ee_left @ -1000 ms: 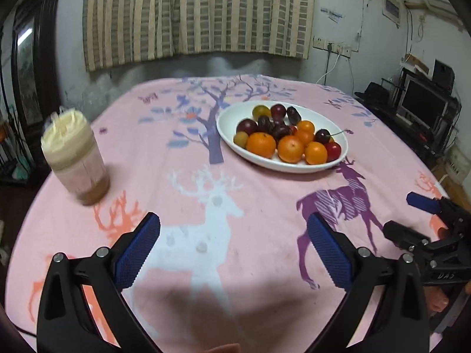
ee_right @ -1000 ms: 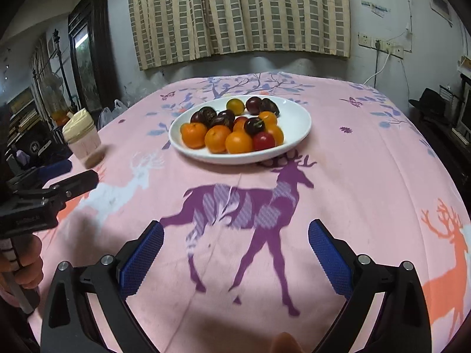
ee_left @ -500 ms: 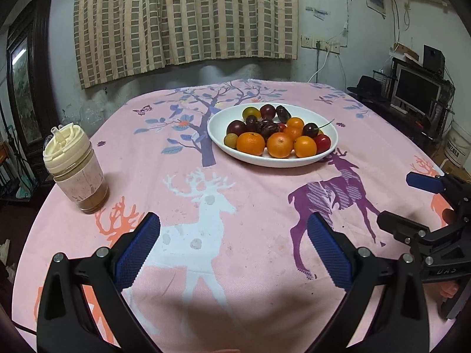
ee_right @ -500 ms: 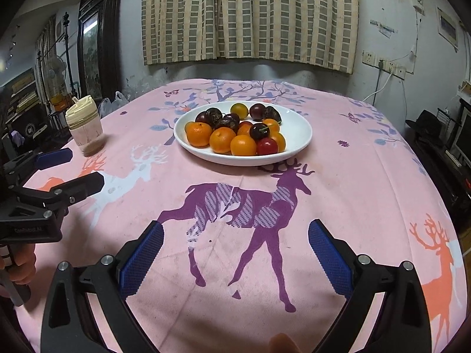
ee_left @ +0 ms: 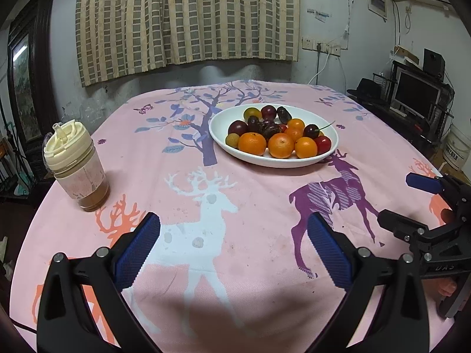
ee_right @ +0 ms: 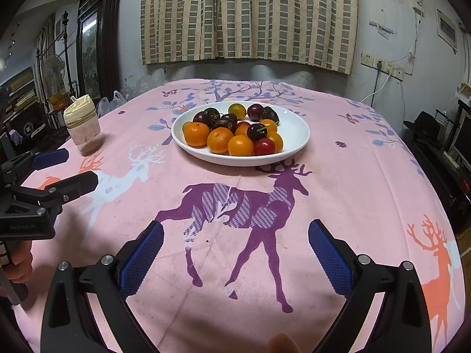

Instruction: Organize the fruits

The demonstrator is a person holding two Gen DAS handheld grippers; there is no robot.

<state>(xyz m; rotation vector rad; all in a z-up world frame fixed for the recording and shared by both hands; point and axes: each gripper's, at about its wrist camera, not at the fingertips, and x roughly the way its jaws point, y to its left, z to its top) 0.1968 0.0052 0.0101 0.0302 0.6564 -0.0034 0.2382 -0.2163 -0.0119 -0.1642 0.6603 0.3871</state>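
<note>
A white oval plate (ee_left: 220,117) (ee_right: 297,126) sits at the far middle of the pink table. It holds several fruits: oranges (ee_left: 281,145) (ee_right: 220,139), dark plums (ee_left: 238,127) (ee_right: 255,111), a red cherry tomato (ee_left: 322,143) (ee_right: 264,146) and a yellow-green fruit (ee_left: 252,113) (ee_right: 237,110). My left gripper (ee_left: 234,251) is open and empty, low over the near table edge. My right gripper (ee_right: 235,253) is open and empty, also near the front edge. Each gripper shows in the other's view: the right one (ee_left: 412,203) at the right, the left one (ee_right: 61,167) at the left.
A lidded jar with brown contents (ee_left: 77,164) (ee_right: 82,128) stands at the left of the table. The pink deer-print tablecloth (ee_left: 212,206) covers the round table. A monitor and shelves (ee_left: 415,91) stand off to the right, a dark cabinet (ee_right: 94,44) at the left.
Both views have tilted up and steadied; the plate sits a little farther away in each. Both grippers stay open and empty.
</note>
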